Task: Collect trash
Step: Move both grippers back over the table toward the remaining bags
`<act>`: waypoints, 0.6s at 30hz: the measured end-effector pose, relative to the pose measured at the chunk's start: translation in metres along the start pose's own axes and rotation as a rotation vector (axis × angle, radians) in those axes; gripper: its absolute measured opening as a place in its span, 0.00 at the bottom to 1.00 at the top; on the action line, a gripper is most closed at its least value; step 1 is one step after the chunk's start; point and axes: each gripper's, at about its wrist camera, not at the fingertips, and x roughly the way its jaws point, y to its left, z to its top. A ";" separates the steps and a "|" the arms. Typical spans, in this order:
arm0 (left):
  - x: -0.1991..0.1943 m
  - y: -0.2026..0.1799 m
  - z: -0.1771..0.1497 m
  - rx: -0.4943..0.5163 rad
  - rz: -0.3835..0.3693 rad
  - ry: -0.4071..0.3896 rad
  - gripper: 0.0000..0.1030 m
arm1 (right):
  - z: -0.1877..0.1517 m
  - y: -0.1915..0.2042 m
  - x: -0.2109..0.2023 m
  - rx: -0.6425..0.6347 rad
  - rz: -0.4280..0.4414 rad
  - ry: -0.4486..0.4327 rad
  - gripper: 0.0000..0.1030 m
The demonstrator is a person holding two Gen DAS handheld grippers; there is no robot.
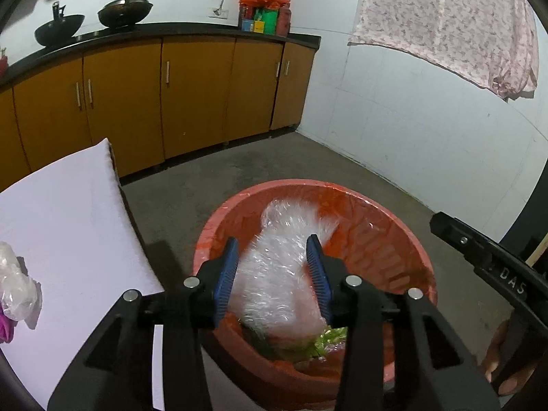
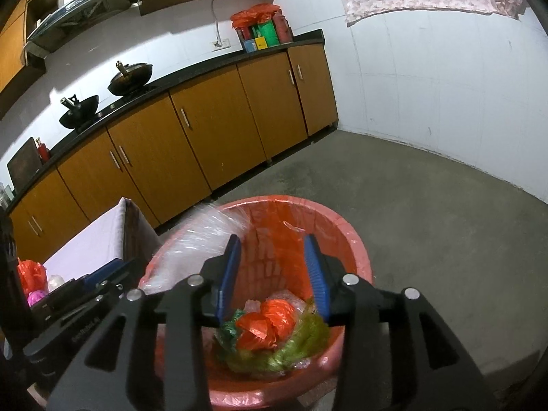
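A red bin (image 1: pixel 394 212) with a red liner stands on the floor beside a white table. My left gripper (image 1: pixel 272 239) hovers over it with its blue pads apart. A crumpled clear plastic bag (image 1: pixel 277 274), blurred, sits loose between them over the bin. My right gripper (image 2: pixel 272 239) is over the same bin (image 2: pixel 356 250), open, with nothing between its fingers. Down inside lie an orange bag (image 2: pixel 270 322) and green plastic (image 2: pixel 301 342). The clear plastic bag (image 2: pixel 205 236) shows left of the right gripper's left finger.
The white table (image 1: pixel 68 222) to the left holds crumpled clear plastic (image 1: pixel 13 284), an orange bag (image 2: pixel 30 274) and something pink (image 2: pixel 36 296). Brown cabinets (image 1: pixel 198 96) with woks on the counter line the back. Bare concrete floor (image 2: pixel 428 222) lies right of the bin.
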 end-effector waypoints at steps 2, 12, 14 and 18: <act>-0.004 0.003 0.000 -0.014 0.010 -0.007 0.44 | 0.001 0.000 -0.003 0.002 -0.002 -0.003 0.40; -0.058 0.039 -0.013 -0.077 0.128 -0.083 0.60 | -0.005 0.026 -0.025 -0.028 0.034 -0.018 0.50; -0.069 0.046 -0.018 -0.088 0.156 -0.096 0.62 | -0.008 0.036 -0.028 -0.039 0.053 -0.012 0.51; -0.095 0.068 -0.028 -0.118 0.232 -0.129 0.63 | -0.014 0.055 -0.033 -0.062 0.085 0.001 0.51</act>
